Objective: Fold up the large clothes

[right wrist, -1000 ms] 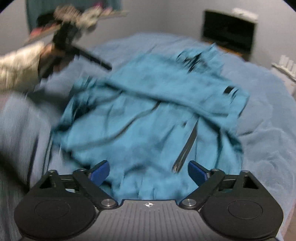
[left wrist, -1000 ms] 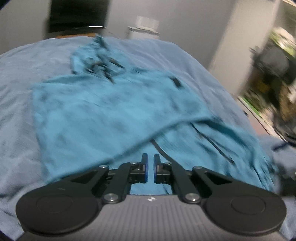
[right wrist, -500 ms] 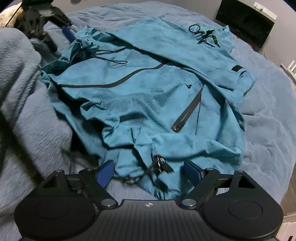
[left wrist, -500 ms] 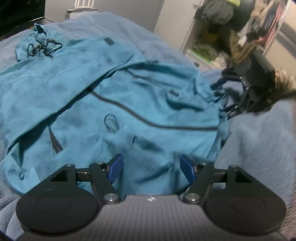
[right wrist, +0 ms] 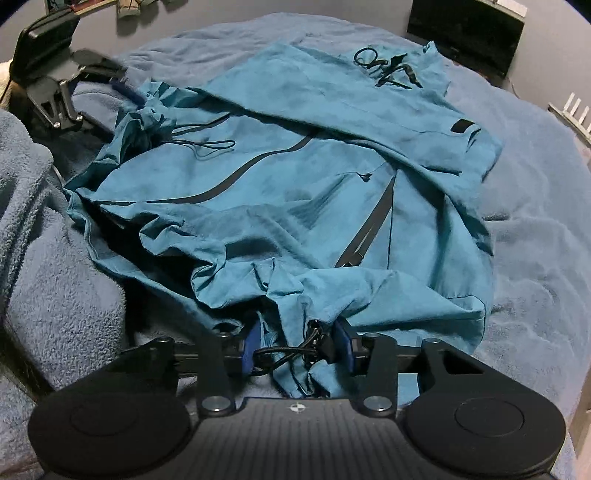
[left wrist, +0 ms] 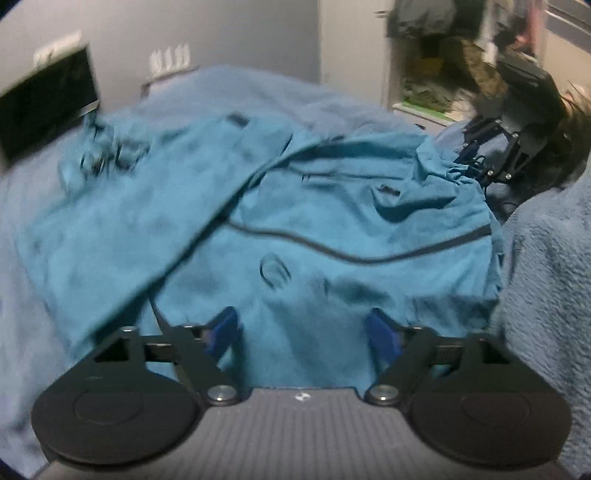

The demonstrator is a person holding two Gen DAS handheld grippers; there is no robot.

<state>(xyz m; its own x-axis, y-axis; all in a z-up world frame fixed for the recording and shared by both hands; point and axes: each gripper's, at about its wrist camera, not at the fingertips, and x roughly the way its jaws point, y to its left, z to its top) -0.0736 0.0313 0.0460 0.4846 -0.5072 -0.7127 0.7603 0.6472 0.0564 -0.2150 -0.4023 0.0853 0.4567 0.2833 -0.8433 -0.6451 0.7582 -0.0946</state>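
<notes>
A large teal jacket (right wrist: 295,177) with black zippers and drawcords lies crumpled on a blue blanket-covered bed (right wrist: 535,229). It also shows in the left wrist view (left wrist: 295,229). My right gripper (right wrist: 297,345) is closing around the bunched hem and its black drawcord at the near edge. My left gripper (left wrist: 304,330) is open, fingers spread over the jacket's near edge. In the right wrist view the left gripper (right wrist: 122,86) sits at the far left corner of the jacket. In the left wrist view the right gripper (left wrist: 480,166) is at the jacket's far right corner.
A bunched blue blanket (right wrist: 26,192) rises at the left. A dark monitor (right wrist: 465,33) stands beyond the bed. A white rack (right wrist: 572,114) is at the right edge. Cluttered shelves (left wrist: 436,66) stand behind the bed in the left wrist view.
My right gripper has moved down onto the jacket's hem and narrowed its fingers around it. My left gripper stays open and has tilted up, its view blurred by motion.
</notes>
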